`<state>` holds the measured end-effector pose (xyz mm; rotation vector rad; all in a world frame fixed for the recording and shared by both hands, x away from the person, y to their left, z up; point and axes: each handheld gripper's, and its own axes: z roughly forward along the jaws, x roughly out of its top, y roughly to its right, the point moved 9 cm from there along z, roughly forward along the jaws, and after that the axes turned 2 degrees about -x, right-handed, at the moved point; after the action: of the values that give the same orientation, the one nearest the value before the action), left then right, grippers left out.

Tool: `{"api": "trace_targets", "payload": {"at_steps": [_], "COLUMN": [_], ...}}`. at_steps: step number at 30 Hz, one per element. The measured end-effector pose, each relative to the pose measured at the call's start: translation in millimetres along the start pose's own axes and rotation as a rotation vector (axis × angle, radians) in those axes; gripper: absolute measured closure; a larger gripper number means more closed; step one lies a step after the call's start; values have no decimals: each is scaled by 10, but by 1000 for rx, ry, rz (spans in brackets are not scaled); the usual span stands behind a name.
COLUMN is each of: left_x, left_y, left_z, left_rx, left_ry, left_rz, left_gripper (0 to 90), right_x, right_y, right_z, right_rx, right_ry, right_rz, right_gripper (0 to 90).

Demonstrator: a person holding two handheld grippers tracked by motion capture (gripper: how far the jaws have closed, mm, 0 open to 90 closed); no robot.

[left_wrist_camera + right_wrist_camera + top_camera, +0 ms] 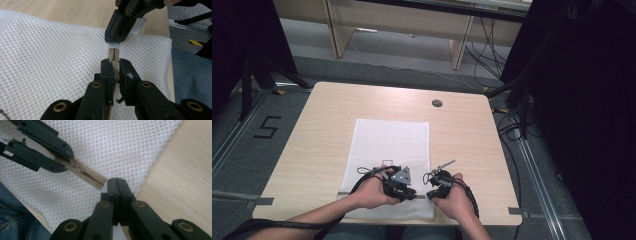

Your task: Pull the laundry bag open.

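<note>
The mesh laundry bag [390, 145] lies flat on the wooden table [312, 130] in the high view, its long axis running from 12 to 6 o'clock, its zippered near edge at 6 o'clock by the person's hands. The left gripper [404, 186] sits on that edge; the right gripper [435, 184] is just at its 3 o'clock, at the bag's near right corner.

In the left gripper view, the beige zipper [113, 53] runs straight away toward 12 o'clock. The left gripper [114, 68] has its jaws closed down on the zipper slider [115, 67]. At 12 o'clock, the right gripper [120, 35] pinches a white tab [115, 45] at the zipper's end.

In the right gripper view, the right gripper [116, 181] is fully closed on the white tab [109, 185] at the bag's corner. The zipper [88, 175] stretches toward 10 o'clock, where the left gripper [63, 161] grips the slider [77, 168].

Judging from this, the right gripper anchors the end while the left, holding the slider, would draw it along the zipper's axis, away from the right gripper.
</note>
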<state>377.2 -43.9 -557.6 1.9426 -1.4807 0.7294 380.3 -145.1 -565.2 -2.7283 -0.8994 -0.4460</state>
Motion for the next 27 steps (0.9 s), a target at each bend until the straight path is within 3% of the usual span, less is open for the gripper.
{"api": "trace_targets", "payload": {"at_steps": [4,6,7,27], "left_x": [-3,-9,-7,-28], "left_y": [2,-15,-5,-18], "left_z": [-10,-20,-19,-40], "left_rx": [-5,-1,-3,1], "left_ry": [3,-1,8,-4], "left_rz": [-6,11,-16,0], "left_gripper": [818,818,818,818], "right_x": [7,8,8,8], "right_y": [3,1,1,2], "right_z": [1,2,2,2], "right_rx": [-1,-6,-6,-5], "right_ry": [5,3,3,3], "right_rz": [-11,-11,-11,-12], "right_gripper": [900,900,900,900]}}
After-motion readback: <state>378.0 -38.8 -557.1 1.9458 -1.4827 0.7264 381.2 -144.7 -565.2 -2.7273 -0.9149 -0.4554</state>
